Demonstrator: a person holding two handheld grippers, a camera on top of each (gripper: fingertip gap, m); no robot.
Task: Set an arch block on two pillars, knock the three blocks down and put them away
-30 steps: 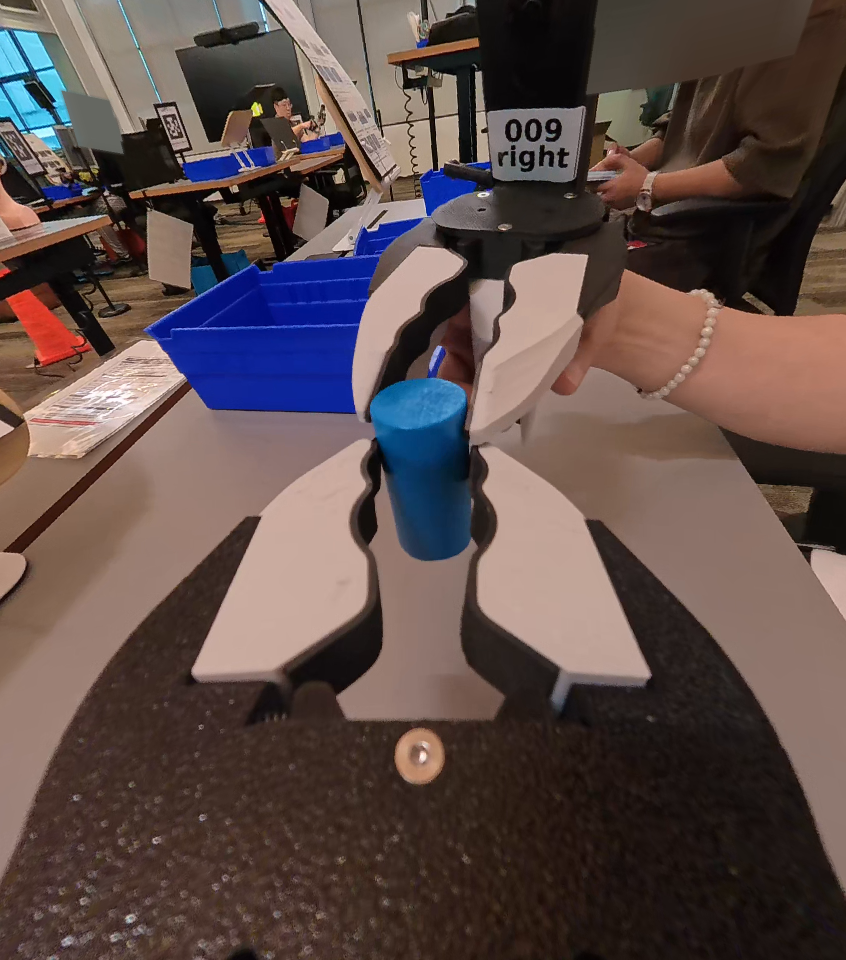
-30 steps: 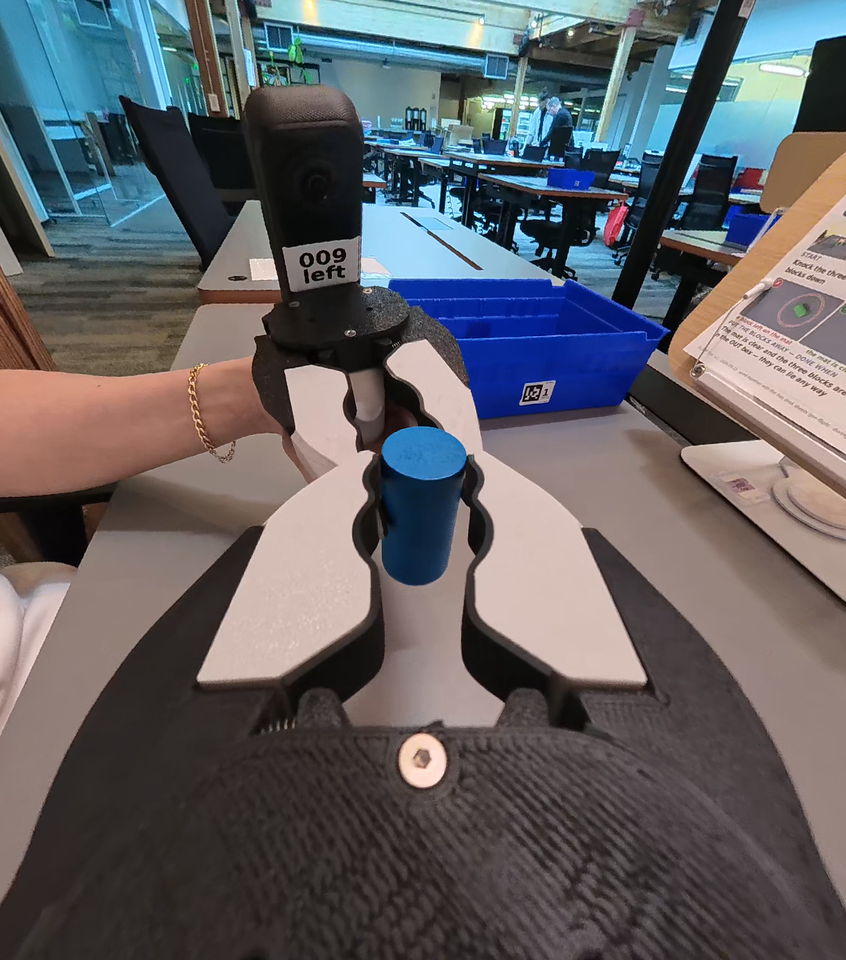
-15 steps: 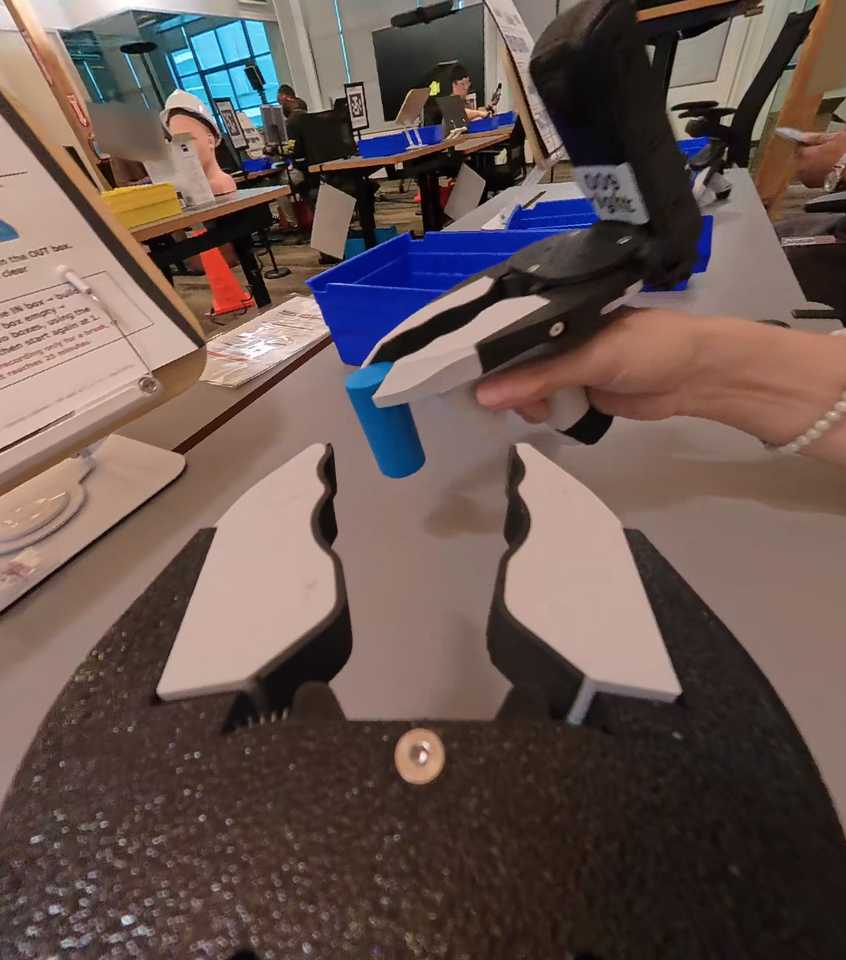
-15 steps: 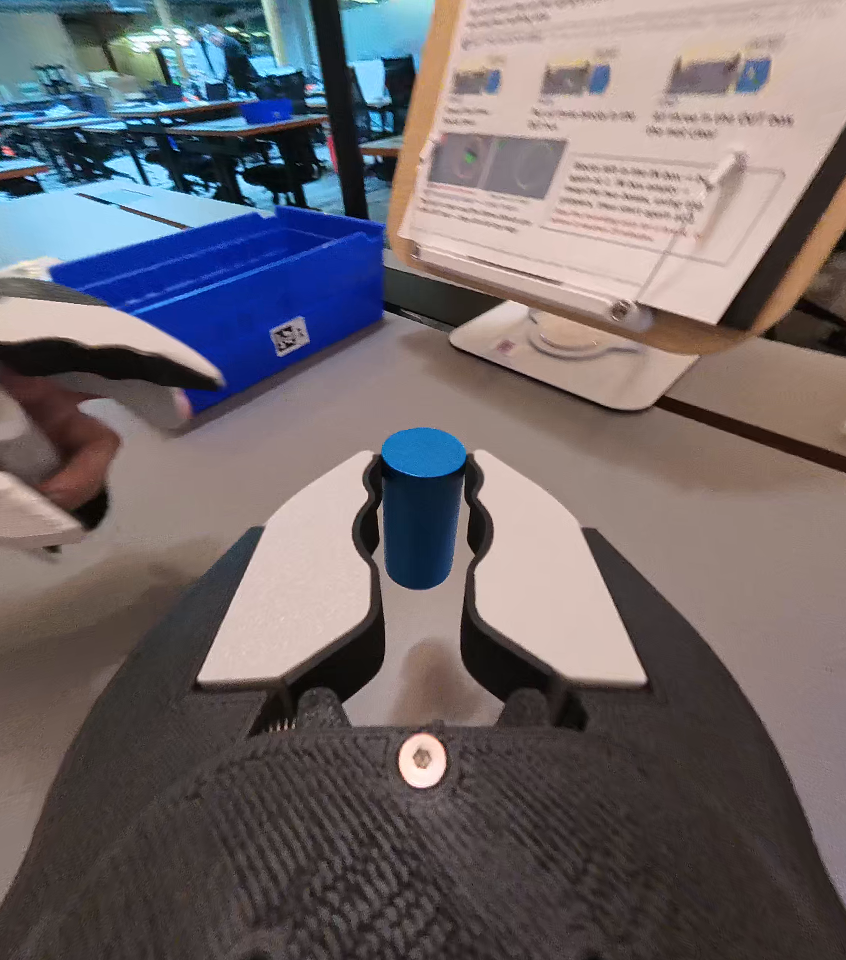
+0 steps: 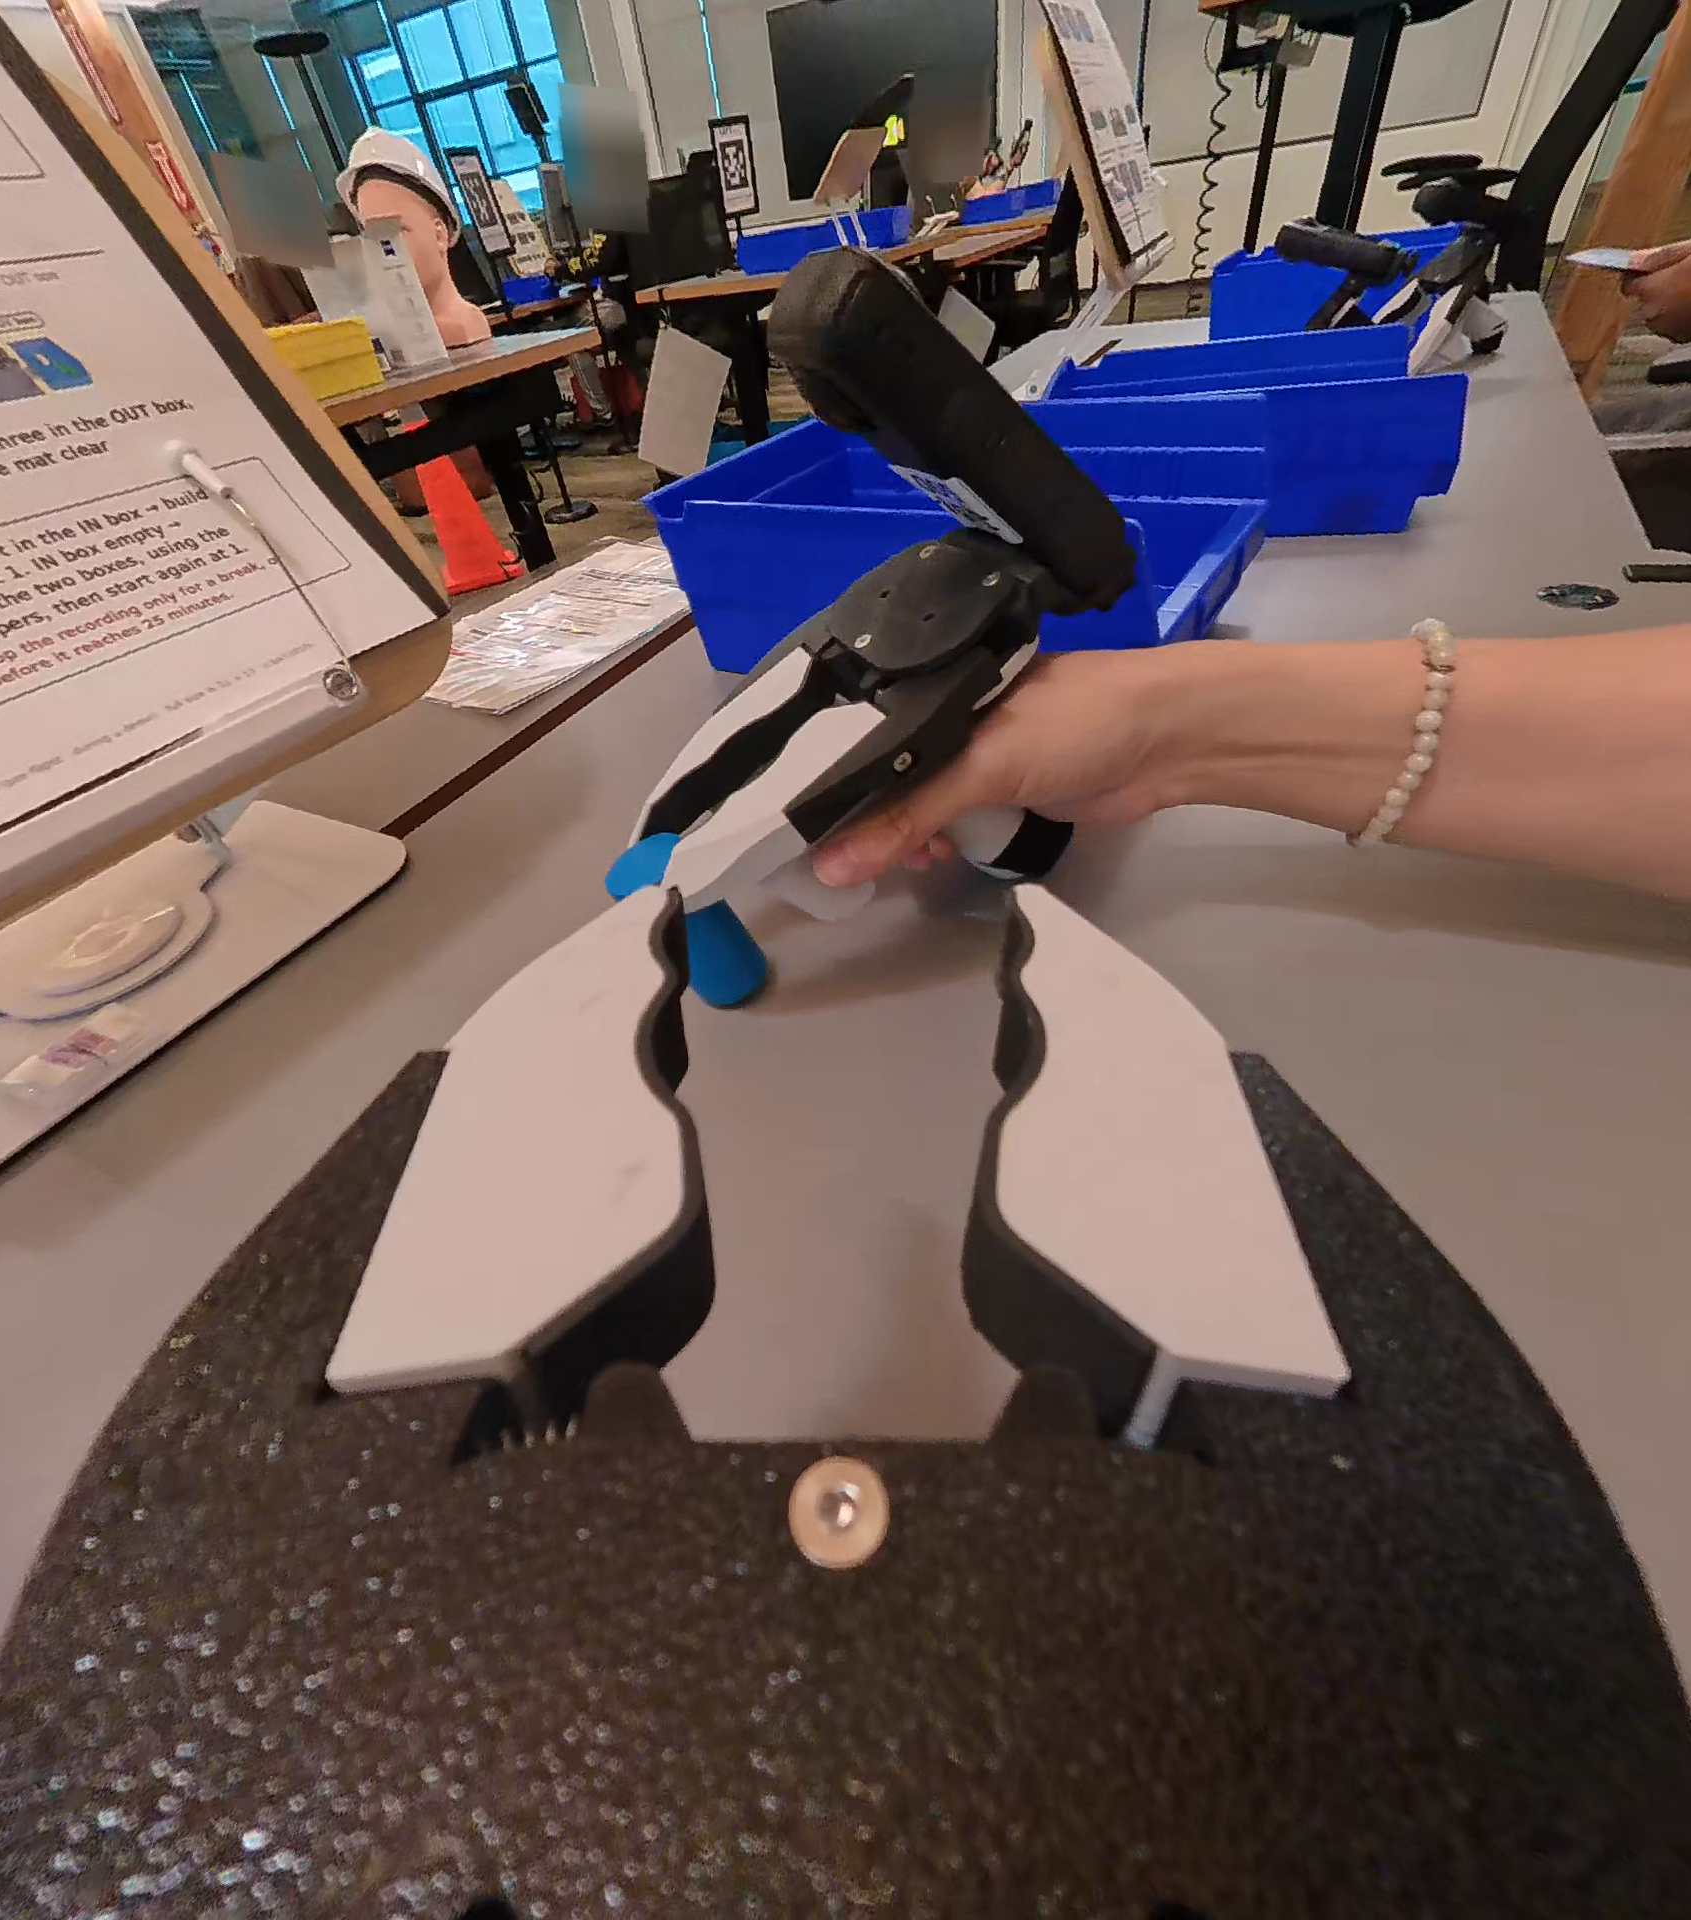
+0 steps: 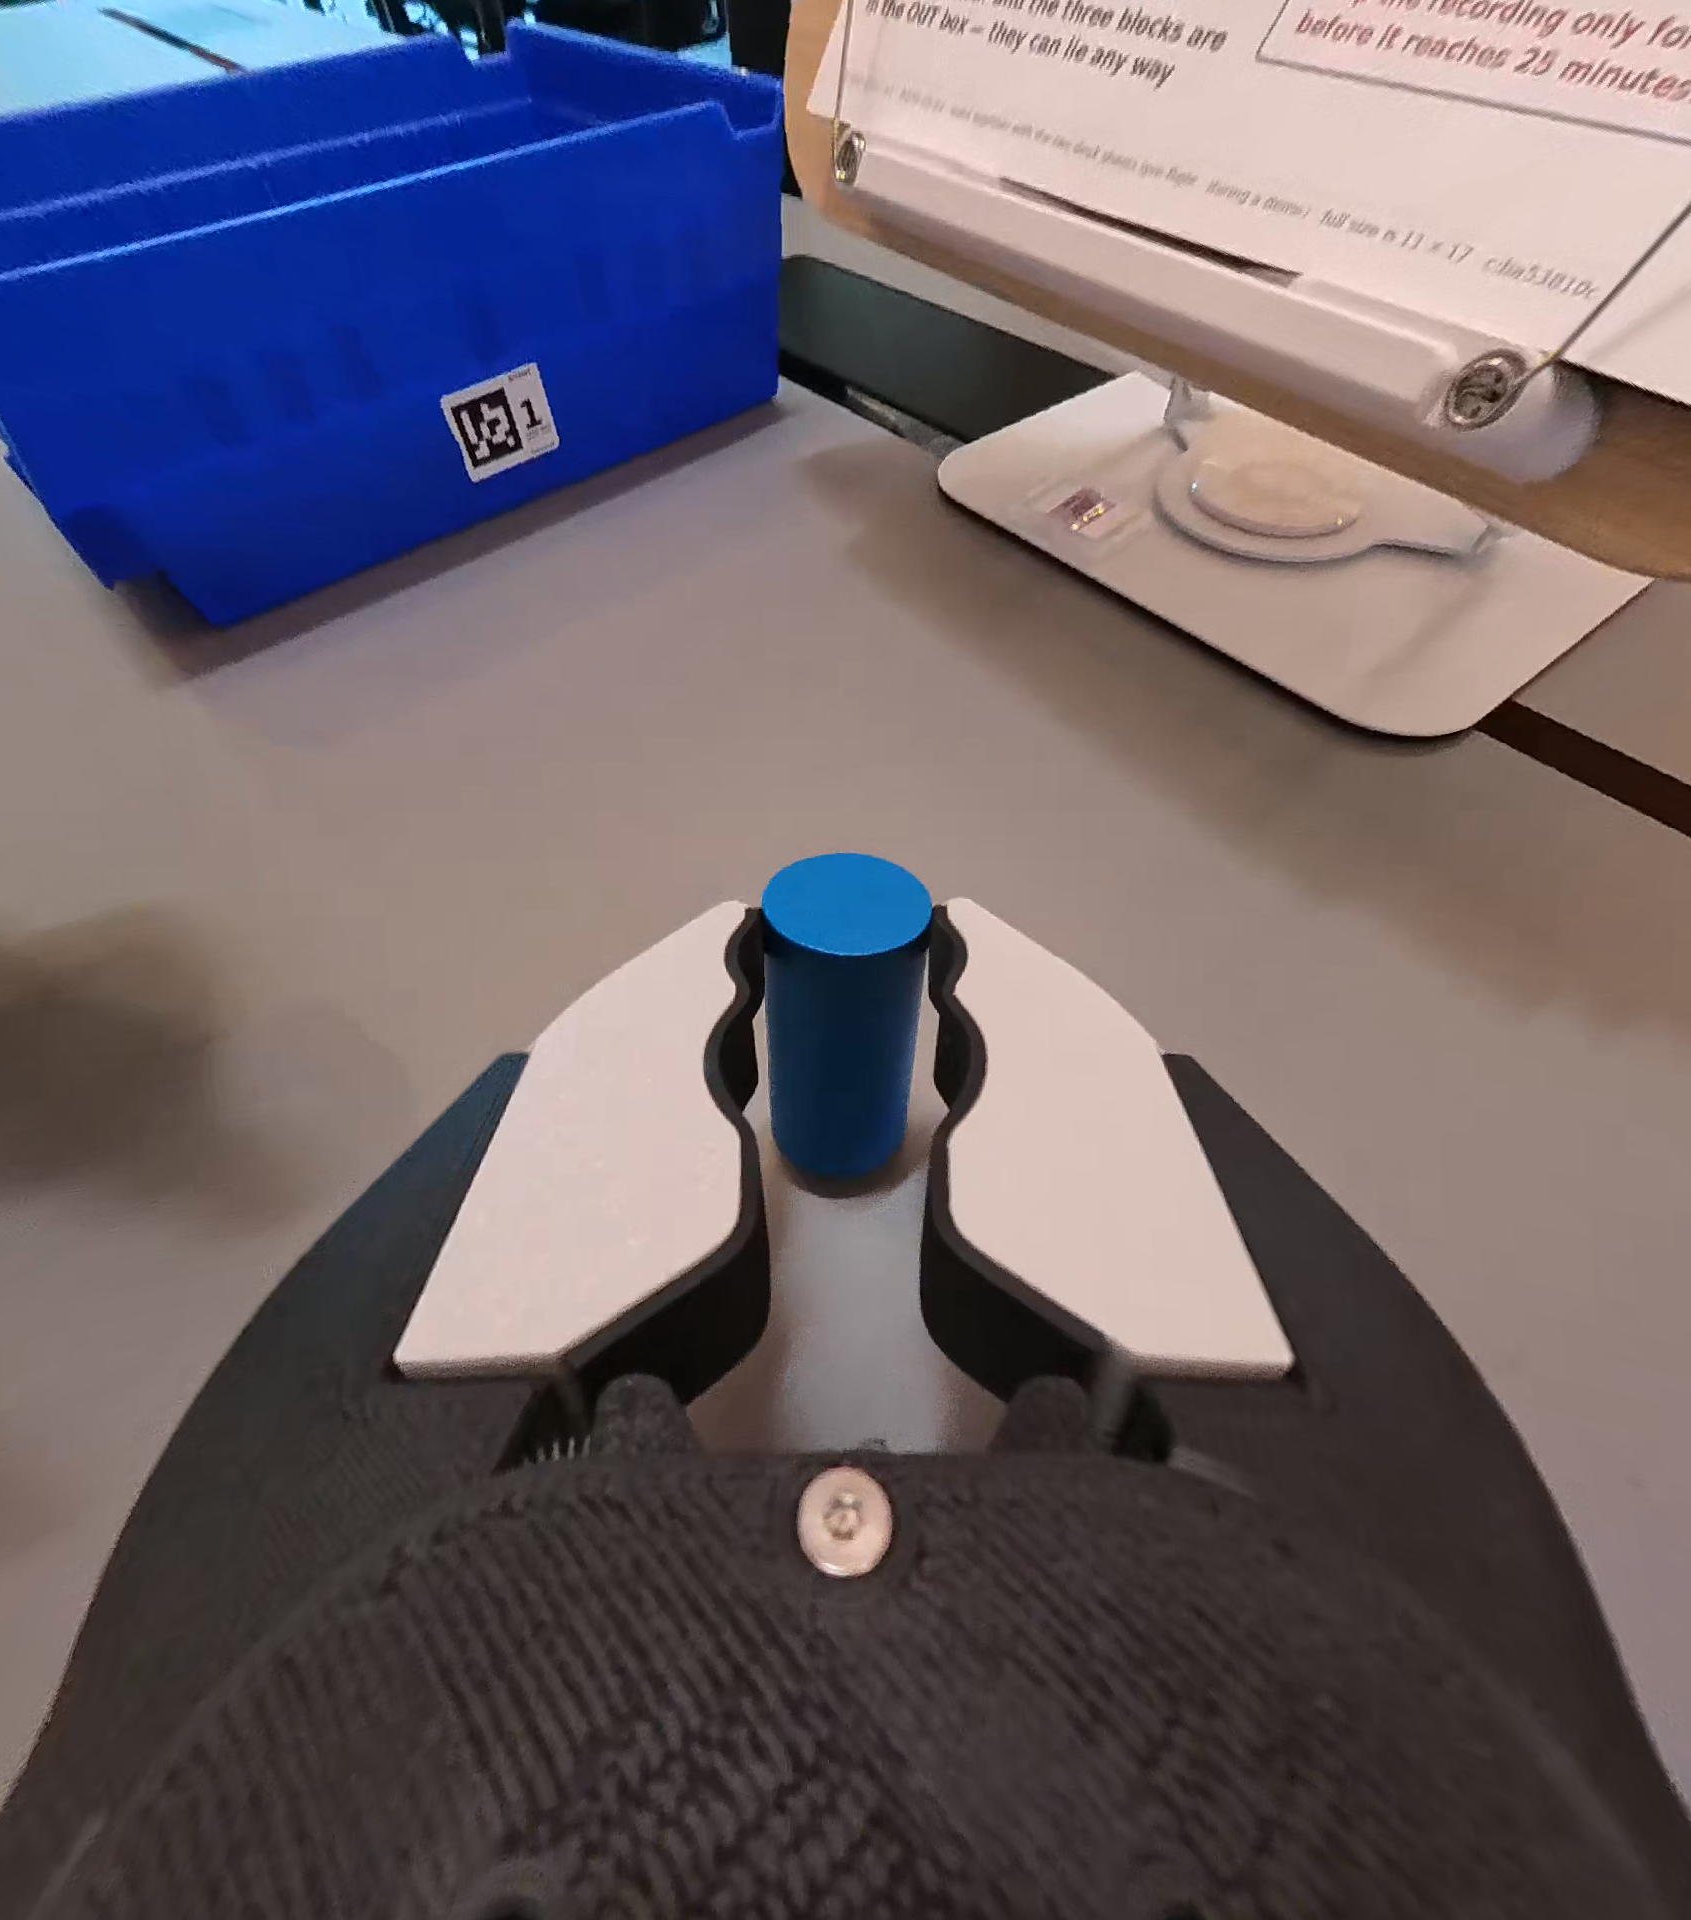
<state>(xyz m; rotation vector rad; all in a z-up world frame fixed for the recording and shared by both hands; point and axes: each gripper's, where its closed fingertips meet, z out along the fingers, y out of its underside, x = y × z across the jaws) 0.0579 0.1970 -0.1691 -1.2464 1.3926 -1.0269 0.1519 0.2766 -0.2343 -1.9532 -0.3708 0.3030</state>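
The right tongs (image 6: pixel 846 914) are closed narrow on a blue cylinder (image 6: pixel 846 1023), its matte round body upright between the wavy black inner edges of the two flat white fingers (image 6: pixel 612 1153), its lower end close over the smooth grey desk (image 6: pixel 508 790); from the left wrist view the same cylinder (image 5: pixel 721 961) looks tilted in that grip. The left tongs (image 5: pixel 846 925) stand wide apart and hold nothing, just beside the cylinder. A glossy blue plastic bin (image 6: pixel 321 343) with a square printed tag sits farther back, near a white flat-based stand (image 6: pixel 1277 582) carrying a printed sheet on a wooden board.
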